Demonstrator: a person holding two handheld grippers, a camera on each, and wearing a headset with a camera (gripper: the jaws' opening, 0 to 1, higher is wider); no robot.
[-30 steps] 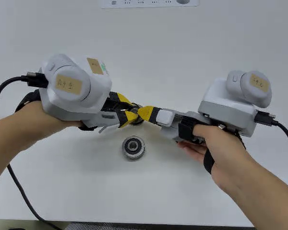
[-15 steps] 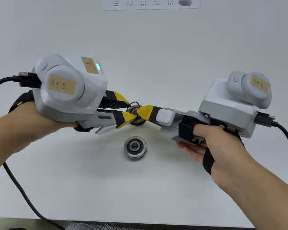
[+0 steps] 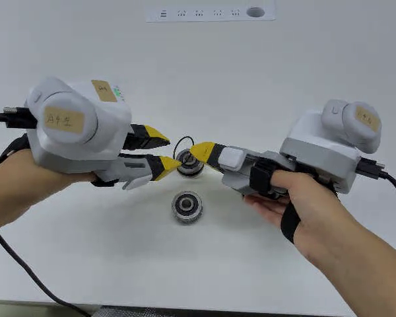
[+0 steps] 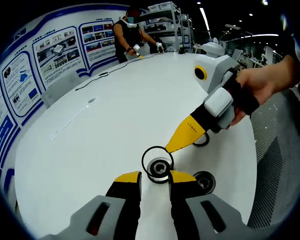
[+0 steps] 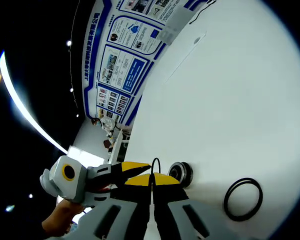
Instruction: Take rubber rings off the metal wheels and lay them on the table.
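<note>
- Pinching a thin rubber ring [image 4: 157,147], the right gripper [image 3: 198,152] kept its fingers shut at frame centre, by a metal wheel [image 3: 189,166].
- Left gripper [image 3: 172,150] fingers stood wide apart.

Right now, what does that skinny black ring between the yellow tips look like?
The rubber ring is a thin black loop, bendy like an elastic band. It stands loosely over the small metal wheel on the white table, seemingly not fully off it. The right hand-held gripper has its yellow tips shut on one edge. The left hand-held gripper sits open, a jaw on either side of the wheel.
</note>
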